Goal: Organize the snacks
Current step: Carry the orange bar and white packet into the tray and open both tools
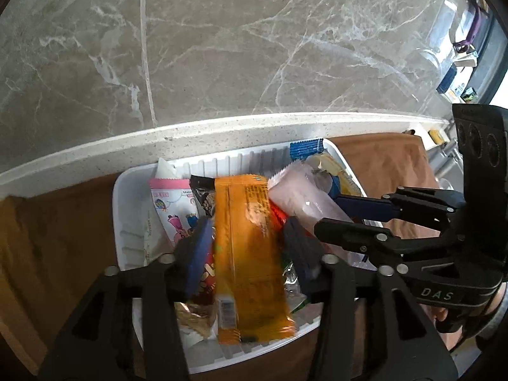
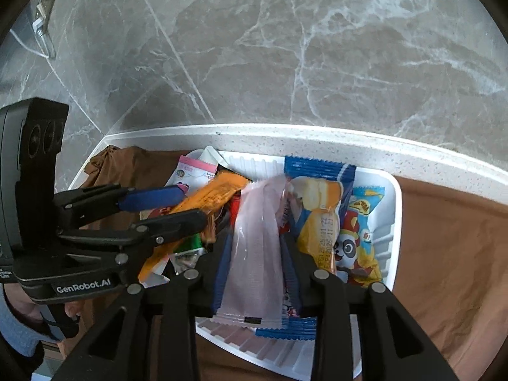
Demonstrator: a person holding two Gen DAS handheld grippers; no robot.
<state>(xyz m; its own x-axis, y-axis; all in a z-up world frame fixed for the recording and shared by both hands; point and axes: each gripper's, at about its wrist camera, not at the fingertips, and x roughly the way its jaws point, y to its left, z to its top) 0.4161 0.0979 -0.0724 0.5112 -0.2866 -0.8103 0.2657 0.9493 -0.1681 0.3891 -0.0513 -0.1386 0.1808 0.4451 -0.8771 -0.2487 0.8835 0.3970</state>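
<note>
Left gripper (image 1: 247, 241): jaws parted, pads clear of the orange snack packet (image 1: 250, 254) between them. Right gripper (image 2: 255, 254): jaws narrow, clamping the pale pink packet (image 2: 257, 247).

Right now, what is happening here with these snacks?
A person holds tongs in each hand over a white tray of snack packets on a brown cloth. The left tongs stand around an orange packet, loosely it seems. The right tongs close on a pale pink packet. Both packets lie over the tray.
</note>
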